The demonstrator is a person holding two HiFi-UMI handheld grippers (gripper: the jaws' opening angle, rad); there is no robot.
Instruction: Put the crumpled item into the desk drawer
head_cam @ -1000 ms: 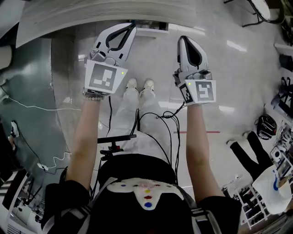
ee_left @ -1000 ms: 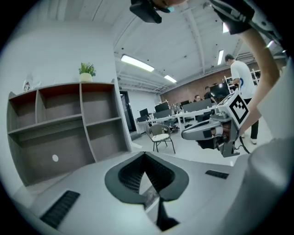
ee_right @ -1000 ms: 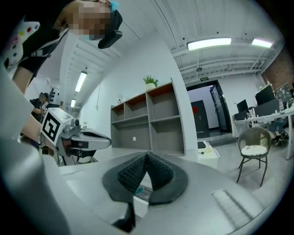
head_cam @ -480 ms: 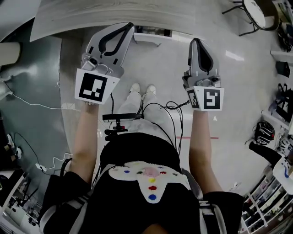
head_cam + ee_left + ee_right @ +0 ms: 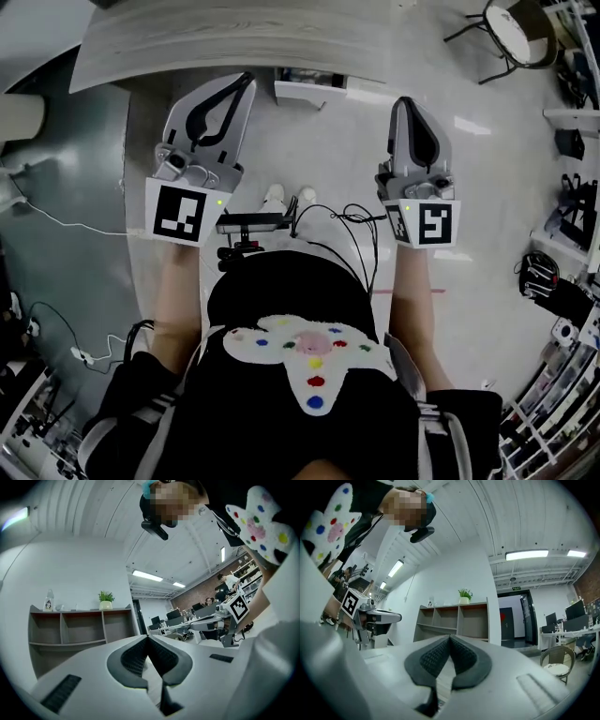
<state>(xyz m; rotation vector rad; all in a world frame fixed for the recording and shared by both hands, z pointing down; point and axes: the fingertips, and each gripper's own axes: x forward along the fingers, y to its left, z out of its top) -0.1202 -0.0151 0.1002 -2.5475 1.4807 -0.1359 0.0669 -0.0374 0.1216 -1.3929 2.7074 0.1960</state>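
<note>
1. Left gripper [image 5: 246, 79] had its jaws pressed together, nothing between them.
2. Right gripper [image 5: 405, 100] held its jaws closed too, empty.
3. Both pointed toward the far worktop [image 5: 234, 42]; where the crumpled item lay could not be told.

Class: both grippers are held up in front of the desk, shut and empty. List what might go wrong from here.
1. The left gripper and right gripper are shut, and nothing to pick up shows in any view; a blind reach would probably miss.
2. Cables loop between the arms and may snag.
3. The desk edge looks close ahead of the left gripper; pushing forward may strike it.
</note>
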